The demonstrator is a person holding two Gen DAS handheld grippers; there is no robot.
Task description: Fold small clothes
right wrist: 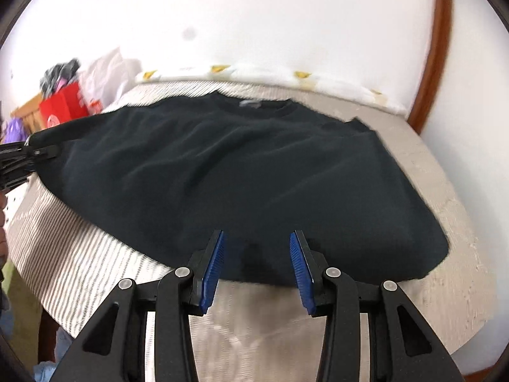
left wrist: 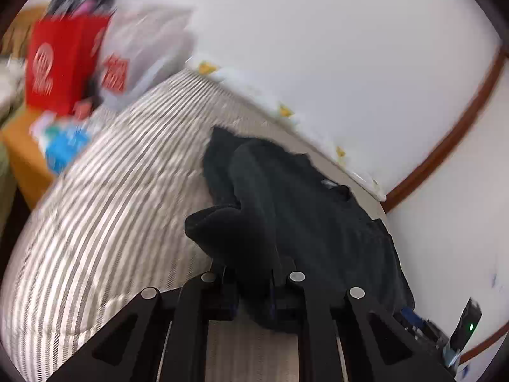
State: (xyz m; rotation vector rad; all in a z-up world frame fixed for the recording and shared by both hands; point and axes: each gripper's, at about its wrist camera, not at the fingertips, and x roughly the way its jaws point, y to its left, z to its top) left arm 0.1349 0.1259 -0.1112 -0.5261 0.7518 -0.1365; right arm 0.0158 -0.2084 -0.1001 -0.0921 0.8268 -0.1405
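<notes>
A black sweatshirt [right wrist: 238, 165] lies spread on a striped bed cover [right wrist: 79, 264], its collar toward the wall. My right gripper [right wrist: 257, 264] hovers open over the near hem, blue pads apart, nothing pressed between them. My left gripper [left wrist: 253, 289] is shut on a bunched fold of the black sweatshirt [left wrist: 302, 210], lifted off the bed cover [left wrist: 111, 207]. The rest of the garment trails away toward the wall. In the right wrist view the left gripper [right wrist: 28, 156] shows at the far left edge, pinching the sweatshirt's side there.
A red paper bag [left wrist: 63, 63] and a white plastic bag [left wrist: 149, 47] stand at the bed's far left corner; the red bag [right wrist: 63, 108] shows again in the right wrist view. White bedding with yellow prints [right wrist: 254, 73] lines the wall. Brown wooden trim [left wrist: 461, 121] runs up the wall.
</notes>
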